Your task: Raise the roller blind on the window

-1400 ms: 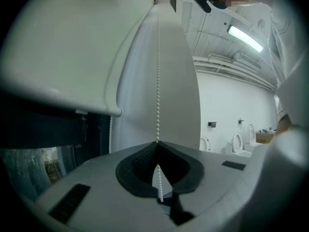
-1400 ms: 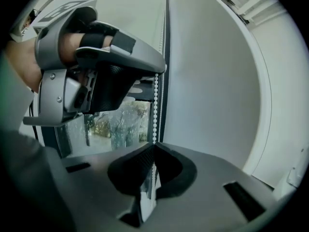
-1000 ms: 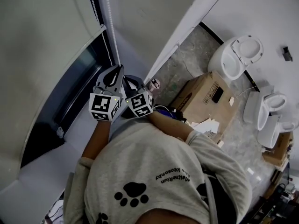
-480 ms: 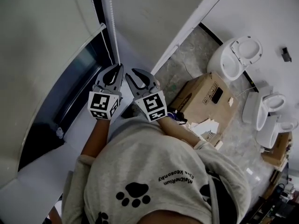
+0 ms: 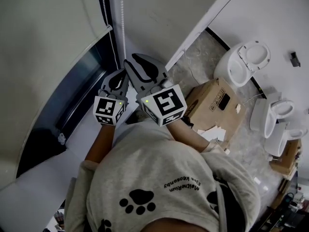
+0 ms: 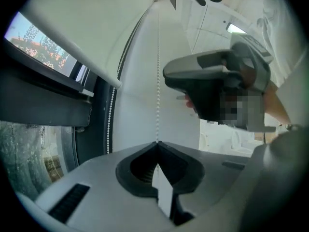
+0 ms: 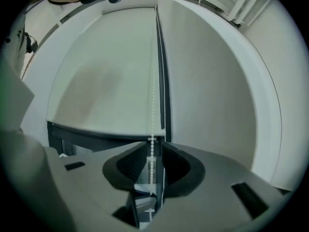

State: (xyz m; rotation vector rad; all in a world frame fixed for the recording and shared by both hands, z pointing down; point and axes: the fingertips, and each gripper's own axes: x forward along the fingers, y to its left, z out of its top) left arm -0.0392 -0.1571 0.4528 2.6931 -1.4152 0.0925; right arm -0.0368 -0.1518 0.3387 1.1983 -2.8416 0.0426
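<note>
my right gripper [image 7: 153, 146] has just been opening its jaws; the bead chain [image 7: 153, 105] runs upright between them, ungripped. my left gripper [image 6: 157, 143], lower down, is clamped tight on the chain.

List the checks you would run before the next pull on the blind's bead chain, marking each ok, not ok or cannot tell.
1. Left gripper shut on the bead chain: ok.
2. Right gripper above the left one: ok.
3. Chain running between the right gripper's jaws: ok.
4. Right gripper closed on the chain: not ok; its jaws have just opened and stand apart.
5. Both grippers on the same strand: cannot tell.
6. Roller blind only partly raised: ok.
</note>
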